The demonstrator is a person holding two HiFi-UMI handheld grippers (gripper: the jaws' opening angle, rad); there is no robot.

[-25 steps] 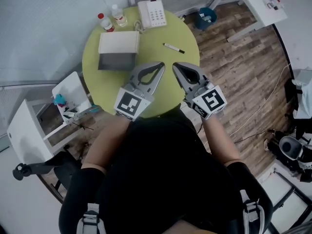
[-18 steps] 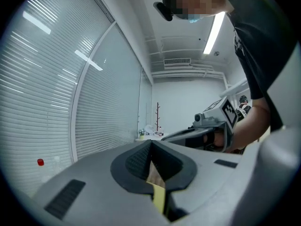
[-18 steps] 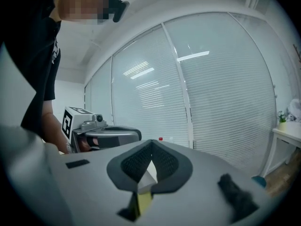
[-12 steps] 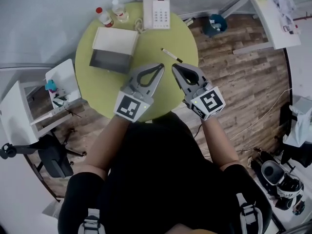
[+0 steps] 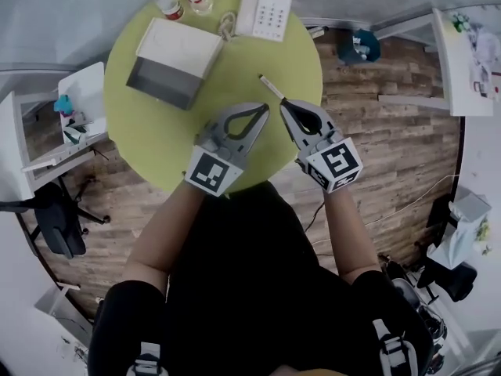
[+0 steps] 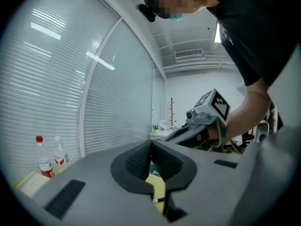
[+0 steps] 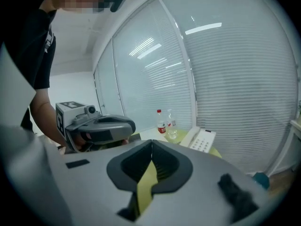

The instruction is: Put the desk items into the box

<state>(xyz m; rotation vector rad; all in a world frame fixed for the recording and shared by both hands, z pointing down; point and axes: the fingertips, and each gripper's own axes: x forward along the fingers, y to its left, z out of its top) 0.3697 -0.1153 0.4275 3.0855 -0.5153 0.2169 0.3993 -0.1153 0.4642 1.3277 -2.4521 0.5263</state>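
Gap between the right gripper point(image 5: 283, 103) and the marker point(image 5: 272, 87) has closed. A second ago they are well apart; now the marker's near end lies just beside the gripper's tip, and touching or not cannot be told. The left gripper point(image 5: 264, 109) holds the same spot beside it. The whole bench point(image 5: 156, 139) sits higher and turned in the head view, which looks like head motion rather than anything on it moving.

State now:
- Right fingers pressed together, nothing between them.
- Left fingers also pressed together, empty.
- Both grippers hover over the near edge of the bench, tips close to each other.
- The marker lies flat on the bench, right of centre, well apart from the box point(image 5: 160, 84).
- The box sits open at the far left. No items can be seen inside it.
- A phone point(image 5: 266, 10) and two bottles point(image 5: 167, 1) stand at the far edge, untouched.

Read: the task has not started and nothing is packed. The marker looks like the first pick, for the right gripper. Its fingers need to open before going down. A thin marker lying flat could roll or skid if the fingers land off-centre. The carry runs leftward to the box, past the left gripper.
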